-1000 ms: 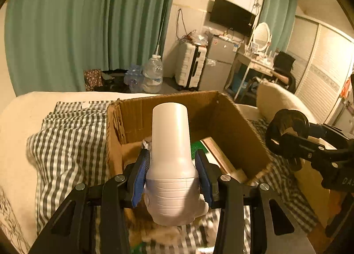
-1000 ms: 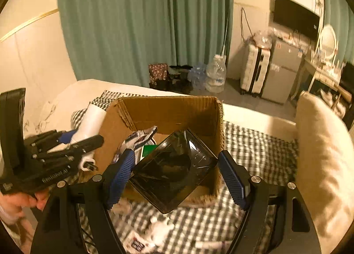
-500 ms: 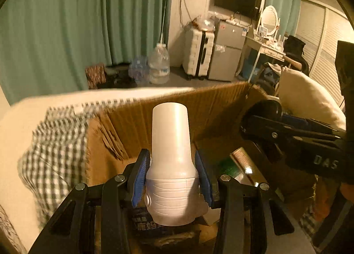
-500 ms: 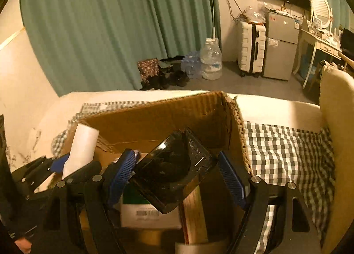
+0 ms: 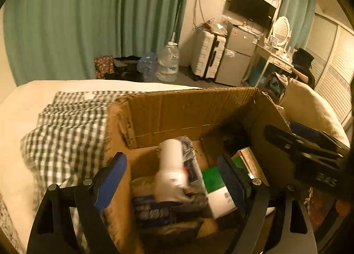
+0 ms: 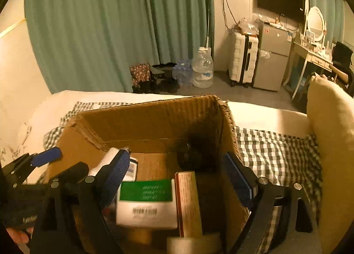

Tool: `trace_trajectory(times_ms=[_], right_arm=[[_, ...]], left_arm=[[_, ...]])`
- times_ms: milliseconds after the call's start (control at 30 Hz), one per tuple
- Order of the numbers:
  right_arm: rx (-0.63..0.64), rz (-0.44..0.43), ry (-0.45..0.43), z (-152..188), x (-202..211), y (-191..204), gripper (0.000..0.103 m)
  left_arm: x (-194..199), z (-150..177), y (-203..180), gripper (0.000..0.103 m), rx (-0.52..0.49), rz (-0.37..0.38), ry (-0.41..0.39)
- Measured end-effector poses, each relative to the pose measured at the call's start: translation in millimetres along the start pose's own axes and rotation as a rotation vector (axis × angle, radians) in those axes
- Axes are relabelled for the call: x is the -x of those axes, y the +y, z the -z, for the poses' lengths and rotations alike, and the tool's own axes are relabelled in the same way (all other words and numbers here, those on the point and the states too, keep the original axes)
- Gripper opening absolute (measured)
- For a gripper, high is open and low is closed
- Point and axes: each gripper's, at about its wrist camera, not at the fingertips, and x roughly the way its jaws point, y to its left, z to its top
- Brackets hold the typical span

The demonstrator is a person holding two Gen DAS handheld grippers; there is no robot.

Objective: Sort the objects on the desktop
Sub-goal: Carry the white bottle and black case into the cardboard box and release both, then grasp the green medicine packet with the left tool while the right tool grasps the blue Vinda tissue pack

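Observation:
An open cardboard box (image 5: 188,112) (image 6: 143,121) stands on the bed under both grippers. My left gripper (image 5: 171,167) is over its left side, jaws opening; a blurred white bottle (image 5: 171,165) drops free between them onto the packets inside. In the right wrist view the bottle (image 6: 110,156) is half hidden behind a finger. My right gripper (image 6: 177,163) is over the right side, jaws opening and touching nothing. A blurred black shiny object (image 6: 194,150) (image 5: 232,136) is in the box's far right corner. Each gripper appears in the other's view: right gripper (image 5: 309,143), left gripper (image 6: 62,163).
Inside the box lie a green-and-white carton (image 6: 146,201), a long wooden-looking box (image 6: 188,201) and printed packets (image 5: 154,209). A checked blanket (image 5: 66,139) covers the bed, with a cream pillow (image 6: 331,143) at the right. A water jug (image 6: 202,70) and a suitcase (image 6: 243,57) stand on the floor beyond.
Both grippers came down over the box and opened. The white bottle left the left jaws and the black object left the right jaws; both now appear inside the box.

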Motion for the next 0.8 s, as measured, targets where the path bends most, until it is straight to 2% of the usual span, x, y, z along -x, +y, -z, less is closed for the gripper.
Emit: trace_trajectory(times_ms=[200,267,400,467,500,667,733,800], right_arm=[[-0.001,-0.003,-0.031,8,60,1,0.087],[0.008,0.003,-0.042,17,81,1,0.087],[0.03,0.023,-0.044,32,115,-3,0.087],[0.042,0.027,-0.046,45,134,-7,0.087],[0.045,0.032,-0.049,53,141,-8,0.087],[0.089,0.104,-0.091,113,171,-22,0.087],[0.096,0.116,-0.091,138,174,-29,0.087],[0.073,0.105,-0.045,153,166,-34,0.087]], left_arm=[[52,1,5,0.087,0.065,-0.026,-0.044],[73,4,2,0.087,0.061,-0.025,-0.057],[112,24,-5,0.093,0.015,-0.037,-0.113],[128,46,-5,0.095,-0.01,-0.053,-0.124],[133,54,-5,0.102,-0.011,-0.059,-0.123],[146,115,13,0.103,0.058,-0.04,-0.147],[137,142,26,0.103,0.129,-0.019,-0.119],[120,167,38,0.103,0.215,-0.002,-0.047]])
